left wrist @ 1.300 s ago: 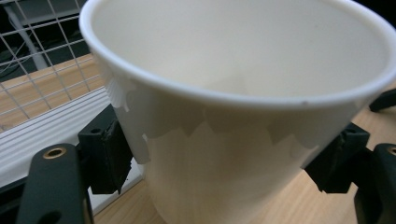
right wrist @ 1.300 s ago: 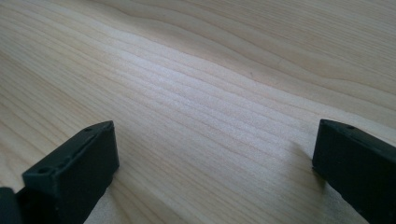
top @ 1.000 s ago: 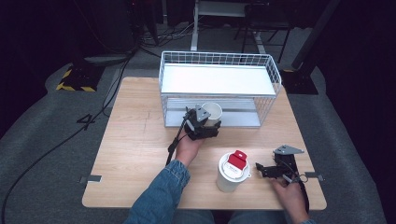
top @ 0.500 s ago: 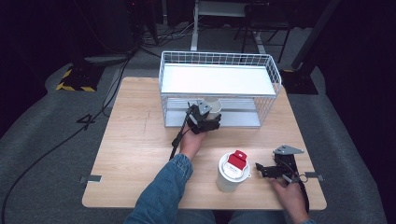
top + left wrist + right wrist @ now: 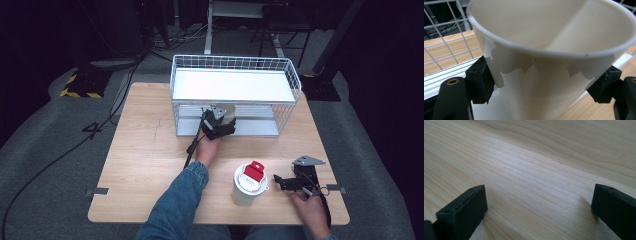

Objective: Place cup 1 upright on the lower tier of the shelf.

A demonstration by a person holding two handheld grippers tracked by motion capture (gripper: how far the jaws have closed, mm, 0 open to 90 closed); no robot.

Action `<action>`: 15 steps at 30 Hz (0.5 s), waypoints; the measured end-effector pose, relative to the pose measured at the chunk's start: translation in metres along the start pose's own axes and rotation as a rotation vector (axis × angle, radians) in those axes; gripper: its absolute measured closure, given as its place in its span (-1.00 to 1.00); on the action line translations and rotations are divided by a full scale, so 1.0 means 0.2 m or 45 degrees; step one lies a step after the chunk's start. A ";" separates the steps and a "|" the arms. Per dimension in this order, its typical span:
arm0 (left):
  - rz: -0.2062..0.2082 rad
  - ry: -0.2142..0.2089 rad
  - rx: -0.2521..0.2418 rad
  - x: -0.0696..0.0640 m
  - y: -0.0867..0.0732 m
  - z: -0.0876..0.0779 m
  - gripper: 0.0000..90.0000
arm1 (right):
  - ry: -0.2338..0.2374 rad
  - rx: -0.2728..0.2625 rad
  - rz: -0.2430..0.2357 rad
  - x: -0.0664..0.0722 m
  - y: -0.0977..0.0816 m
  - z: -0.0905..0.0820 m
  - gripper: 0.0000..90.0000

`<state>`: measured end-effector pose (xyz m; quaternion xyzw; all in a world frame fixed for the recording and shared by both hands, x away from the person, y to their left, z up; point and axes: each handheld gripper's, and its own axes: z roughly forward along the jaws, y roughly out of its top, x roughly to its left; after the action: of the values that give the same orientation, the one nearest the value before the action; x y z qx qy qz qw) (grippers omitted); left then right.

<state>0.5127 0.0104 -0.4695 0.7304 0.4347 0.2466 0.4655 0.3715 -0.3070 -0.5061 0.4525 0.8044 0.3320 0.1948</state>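
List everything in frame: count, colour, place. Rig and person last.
paper cup: 1, white, clamped in the left gripper at the open front of the rack's lower level
wire rack: 1, white, two-level, back centre of the table
canister: 1, white with a red flip cap on its lid, front of the table right of centre
table: 1, light wood, on a grey floor
left gripper: 1, black, jaws closed on the cup
right gripper: 1, black, jaws apart, low over bare table beside the canister
denim sleeve: 1, blue, left forearm
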 end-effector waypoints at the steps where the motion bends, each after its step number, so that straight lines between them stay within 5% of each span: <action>1: 0.000 0.000 0.000 0.00 0.00 0.00 -0.51 | 0.000 0.000 0.000 0.00 0.00 0.00 -0.99; 15: -0.071 0.018 -0.004 0.05 0.01 0.09 -0.52 | -0.001 0.000 0.001 0.00 0.00 0.00 -0.99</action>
<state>0.5331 0.0097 -0.4761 0.7156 0.4578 0.2395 0.4700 0.3714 -0.3068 -0.5061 0.4529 0.8042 0.3320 0.1950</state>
